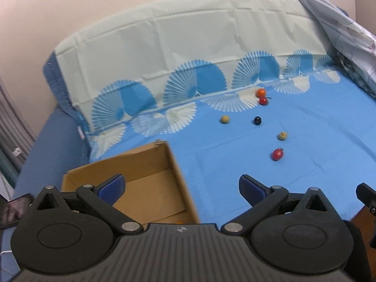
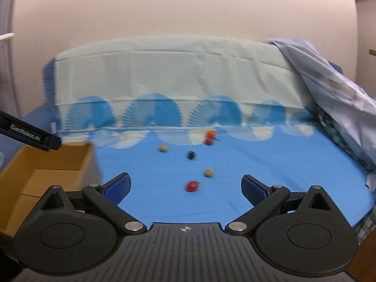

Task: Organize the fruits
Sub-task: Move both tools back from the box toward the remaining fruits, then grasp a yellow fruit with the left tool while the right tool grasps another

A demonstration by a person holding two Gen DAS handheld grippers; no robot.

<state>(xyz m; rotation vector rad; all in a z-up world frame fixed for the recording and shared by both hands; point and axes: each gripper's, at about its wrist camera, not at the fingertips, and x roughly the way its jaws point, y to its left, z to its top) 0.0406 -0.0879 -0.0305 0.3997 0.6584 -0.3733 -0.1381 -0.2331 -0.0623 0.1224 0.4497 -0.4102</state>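
Note:
Several small fruits lie on a blue cloth: a red one (image 1: 277, 154) (image 2: 191, 186) nearest, a yellow-green one (image 1: 282, 136) (image 2: 208, 173), a dark one (image 1: 257, 120) (image 2: 191, 155), a pale yellow one (image 1: 224, 119) (image 2: 162, 148), and an orange one (image 1: 260, 92) (image 2: 211, 133) touching another red one (image 1: 263, 100) (image 2: 208, 141). An open cardboard box (image 1: 150, 178) (image 2: 47, 171) stands at the left. My left gripper (image 1: 181, 188) is open and empty over the box's right wall. My right gripper (image 2: 185, 186) is open and empty, with the nearest red fruit seen between its fingers.
The patterned cloth (image 1: 164, 54) rises up a backrest behind the fruits. A crumpled grey-blue sheet (image 1: 347, 37) (image 2: 336, 98) lies at the right. The cloth's front edge (image 2: 362, 216) drops off at the right. The left gripper's body (image 2: 28, 134) juts in above the box.

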